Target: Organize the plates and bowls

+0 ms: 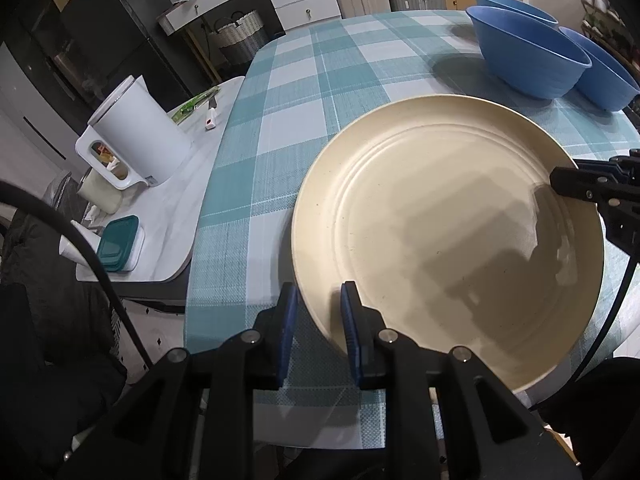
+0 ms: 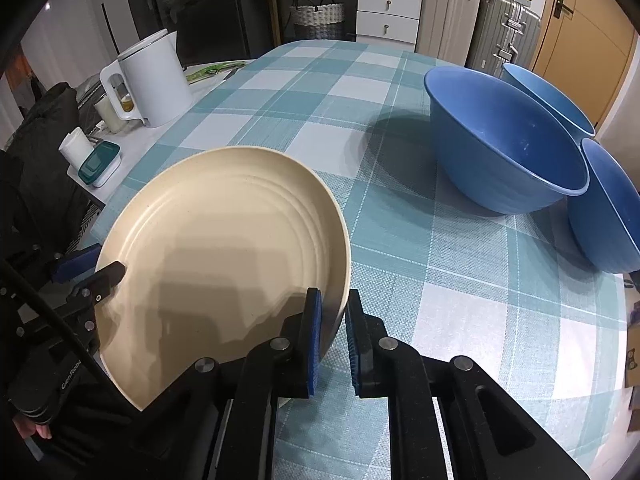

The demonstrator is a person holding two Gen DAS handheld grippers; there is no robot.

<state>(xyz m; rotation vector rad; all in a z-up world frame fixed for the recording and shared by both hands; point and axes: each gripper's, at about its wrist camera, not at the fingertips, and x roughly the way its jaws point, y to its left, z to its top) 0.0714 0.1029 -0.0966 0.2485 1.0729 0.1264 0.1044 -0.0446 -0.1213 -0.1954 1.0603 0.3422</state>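
Here I have the round cream plastic plate [image 1: 448,232] by opposite rims, so it stays level and cannot tip while I carry it. My left tool [image 1: 318,332] is nearly closed across one rim, my right tool [image 2: 334,340] across the other, though its pads look slack against the edge. The plate sits low over the checked desk [image 2: 460,312] near its front edge, well apart from the three blue bowls [image 2: 504,144] at the far right.

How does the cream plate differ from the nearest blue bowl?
The cream plate is shallow and wide; the blue bowl is deep. The plate sits tilted with a claw at each edge; the bowl stands untouched on the checked tablecloth. Both are plain, empty and round.
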